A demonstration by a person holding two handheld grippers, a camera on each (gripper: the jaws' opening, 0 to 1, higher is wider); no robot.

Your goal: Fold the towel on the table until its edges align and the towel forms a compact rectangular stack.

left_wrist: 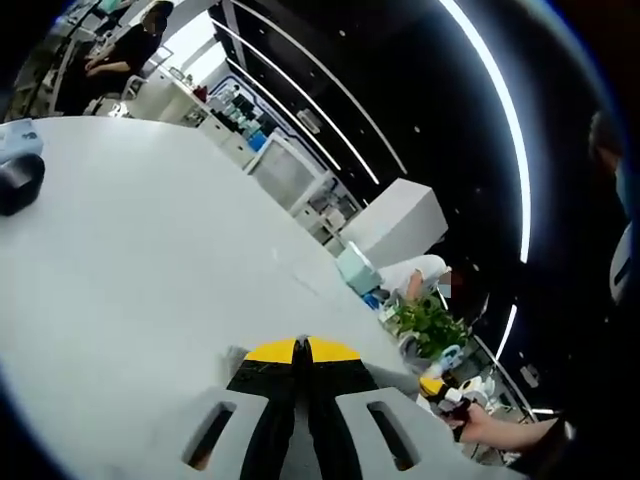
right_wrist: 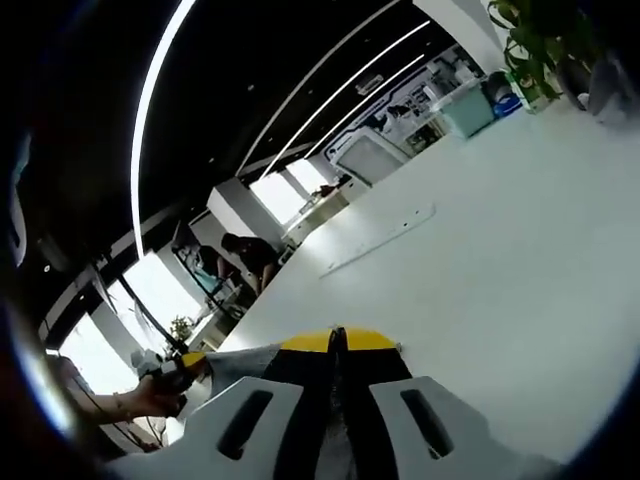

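At the near edge of the broad white desk (left_wrist: 150, 260), the left gripper (left_wrist: 302, 350) has its yellow-tipped black jaws pressed together, seemingly pinching a sliver of the pale grey cloth towel (left_wrist: 234, 356) beside its tips; the right gripper (right_wrist: 338, 340) is likewise closed on grey fabric (right_wrist: 240, 362) spilling to its left. Judged a mid-fold carry: both held corners raised, next swept across to meet the opposite edge. Ahead lies open desk; dark objects (left_wrist: 20, 180) at the far corner, potted plant (right_wrist: 535, 40) along the far edge.

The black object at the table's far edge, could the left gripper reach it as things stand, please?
Probably not yet: bare table leaves the way free to the black object, but the left gripper is shut, seemingly on the towel.
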